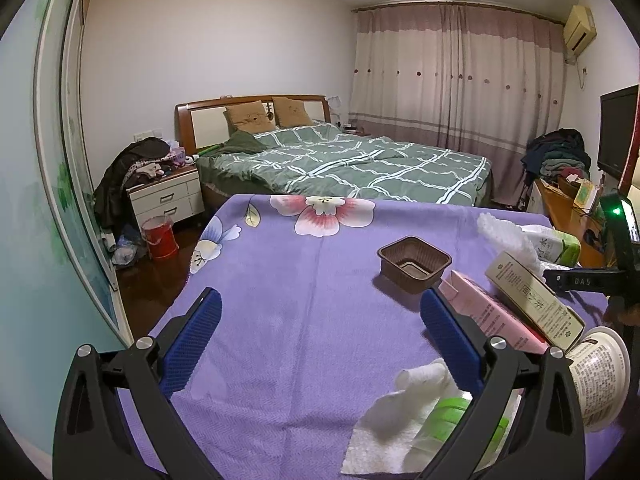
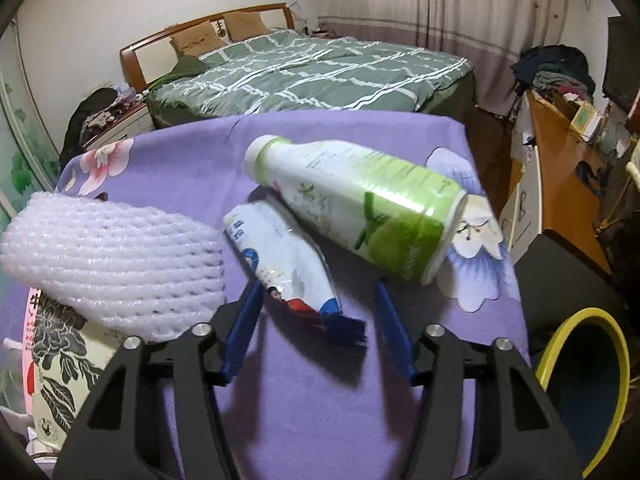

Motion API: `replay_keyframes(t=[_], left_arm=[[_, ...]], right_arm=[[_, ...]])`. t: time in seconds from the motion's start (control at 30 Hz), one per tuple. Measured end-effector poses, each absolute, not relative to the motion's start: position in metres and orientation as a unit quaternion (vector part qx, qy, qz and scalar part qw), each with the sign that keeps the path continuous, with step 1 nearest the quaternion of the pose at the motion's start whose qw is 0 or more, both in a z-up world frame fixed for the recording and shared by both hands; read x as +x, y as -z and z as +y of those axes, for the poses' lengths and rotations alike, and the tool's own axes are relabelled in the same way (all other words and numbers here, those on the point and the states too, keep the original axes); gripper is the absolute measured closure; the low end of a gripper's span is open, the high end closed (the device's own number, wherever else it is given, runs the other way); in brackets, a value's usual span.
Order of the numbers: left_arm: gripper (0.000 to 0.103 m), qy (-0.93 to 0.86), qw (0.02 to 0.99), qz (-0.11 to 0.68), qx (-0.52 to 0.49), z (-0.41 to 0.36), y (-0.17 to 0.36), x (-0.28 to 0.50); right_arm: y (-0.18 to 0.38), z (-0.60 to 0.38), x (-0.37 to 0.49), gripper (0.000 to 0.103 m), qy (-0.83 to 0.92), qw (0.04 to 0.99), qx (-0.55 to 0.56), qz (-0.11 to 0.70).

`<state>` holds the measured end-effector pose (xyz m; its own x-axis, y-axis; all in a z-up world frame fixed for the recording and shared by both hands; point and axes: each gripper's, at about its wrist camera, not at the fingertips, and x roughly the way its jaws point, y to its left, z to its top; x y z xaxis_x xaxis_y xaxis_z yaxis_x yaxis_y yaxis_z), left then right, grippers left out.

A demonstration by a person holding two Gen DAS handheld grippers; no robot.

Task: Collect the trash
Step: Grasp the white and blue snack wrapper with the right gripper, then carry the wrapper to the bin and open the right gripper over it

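Now the right gripper [image 2: 316, 320] is hanging unclenched around the wrapper [image 2: 280, 264] at centre frame, the left gripper [image 1: 320, 344] gaping empty.

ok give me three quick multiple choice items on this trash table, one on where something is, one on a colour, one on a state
1. Where does the crumpled wrapper lie?
A. between the right gripper's fingers
B. inside the brown tray
C. on the bed

2. What colour is the rim of the bin beside the table?
A. red
B. yellow-green
C. white

3. How does the green and white bottle stand?
A. upright, cap off
B. lying on its side, cap on
C. upside down in the bin

Answers:
1. A: the wrapper's end sits between the blue pads of the right gripper, which do not press on it.
2. B: the right wrist view shows a yellow-green ring round the bin's dark inside.
3. B: the bottle lies across the purple cloth, its white cap pointing toward the bed.
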<state>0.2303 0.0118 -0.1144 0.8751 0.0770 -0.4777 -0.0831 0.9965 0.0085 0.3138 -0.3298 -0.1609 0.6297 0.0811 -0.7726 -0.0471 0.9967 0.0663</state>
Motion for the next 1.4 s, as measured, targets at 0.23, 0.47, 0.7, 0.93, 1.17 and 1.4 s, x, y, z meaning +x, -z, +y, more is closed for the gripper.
replay_keyframes(t=[0.23,0.47,0.7,0.93,1.17,1.4], left_arm=[[0.005,-0.043,0.968,0.246,0.001,0.009,0.116,0.231],[0.005,-0.043,0.968,0.246,0.002,0.009,0.117,0.231],[0.005,-0.043,0.968,0.248,0.004,0.007,0.118,0.232],[0.005,-0.040,0.968,0.249,0.004,0.006,0.118,0.229],[0.005,-0.037,0.968,0.249,0.004,0.005,0.116,0.228],[0.005,-0.037,0.968,0.249,0.005,0.004,0.116,0.227]], right_arm=[[0.162,-0.328,0.313,0.061,-0.048,0.900,0.023,0.432],[0.161,-0.318,0.308,0.070,-0.058,0.901,0.019,0.430],[0.150,-0.319,0.296,0.070,-0.063,0.908,0.031,0.414],[0.133,-0.329,0.274,0.070,-0.051,0.918,0.040,0.392],[0.114,-0.352,0.236,0.070,-0.030,0.929,0.071,0.362],[0.107,-0.399,0.201,0.070,0.027,0.935,0.101,0.340]])
